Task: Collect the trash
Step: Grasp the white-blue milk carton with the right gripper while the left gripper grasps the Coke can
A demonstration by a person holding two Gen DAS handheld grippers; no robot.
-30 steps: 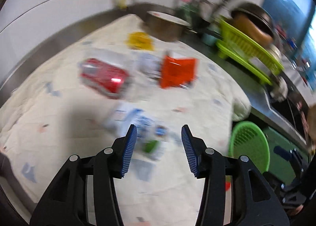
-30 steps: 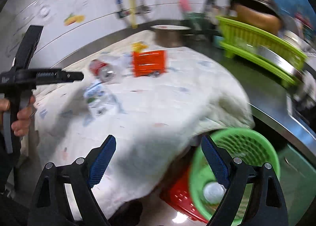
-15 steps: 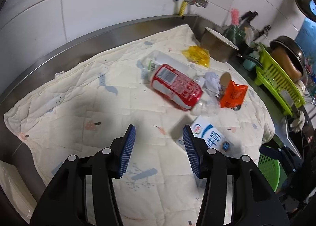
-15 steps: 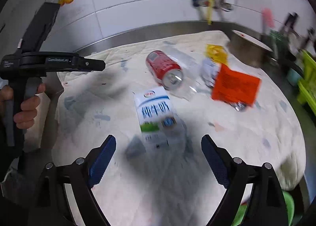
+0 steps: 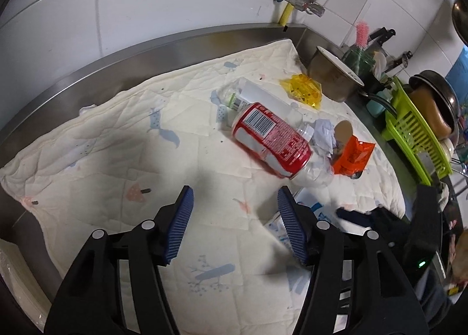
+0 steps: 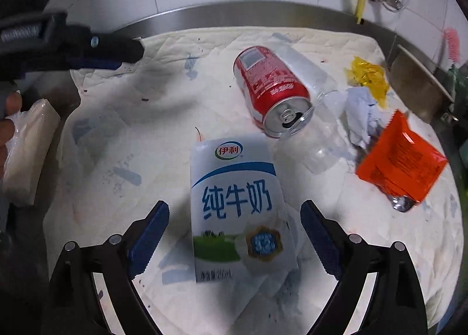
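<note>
Right hand-held gripper (image 6: 235, 232): jaws wide, empty, I'm straddling the milk carton (image 6: 238, 206), lower centre of frame.
Left hand-held gripper (image 5: 235, 222): spread, empty, over bare cloth (image 5: 117, 159).
Progress: nothing lifted; red can (image 6: 270, 89), orange packet (image 6: 400, 165), yellow wrapper (image 6: 370, 79), crumpled paper (image 6: 361, 112) all left on the worktop.
Room: carton sides free; can close above.

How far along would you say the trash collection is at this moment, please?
Nothing looks collected in these views. Both grippers are open and empty. The right gripper brackets the flattened milk carton, seemingly the next pick; the left gripper hovers over the cloth. Left lying there: red can, clear bottle, crumpled paper, orange packet, yellow wrapper.
</note>
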